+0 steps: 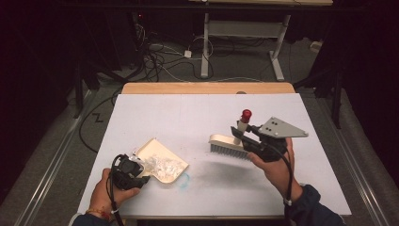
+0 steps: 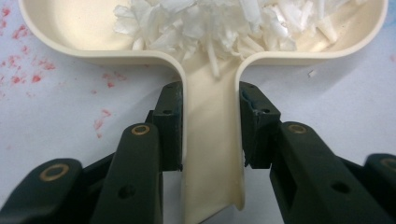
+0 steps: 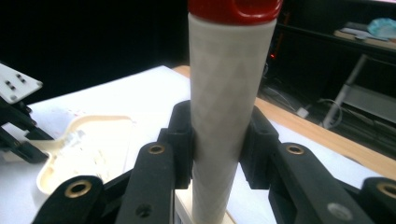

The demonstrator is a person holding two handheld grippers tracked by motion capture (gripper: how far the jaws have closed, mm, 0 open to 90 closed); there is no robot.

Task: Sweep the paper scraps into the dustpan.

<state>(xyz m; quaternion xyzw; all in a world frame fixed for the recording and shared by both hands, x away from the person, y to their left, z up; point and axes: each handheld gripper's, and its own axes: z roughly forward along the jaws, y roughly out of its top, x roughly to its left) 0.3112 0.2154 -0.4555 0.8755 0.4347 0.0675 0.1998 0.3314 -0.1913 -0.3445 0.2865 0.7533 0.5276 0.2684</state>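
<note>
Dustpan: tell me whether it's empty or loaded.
Loaded. The dustpan holds a heap of white shreds across its tray, with a few trailing into the handle that the left claw clamps.
</note>
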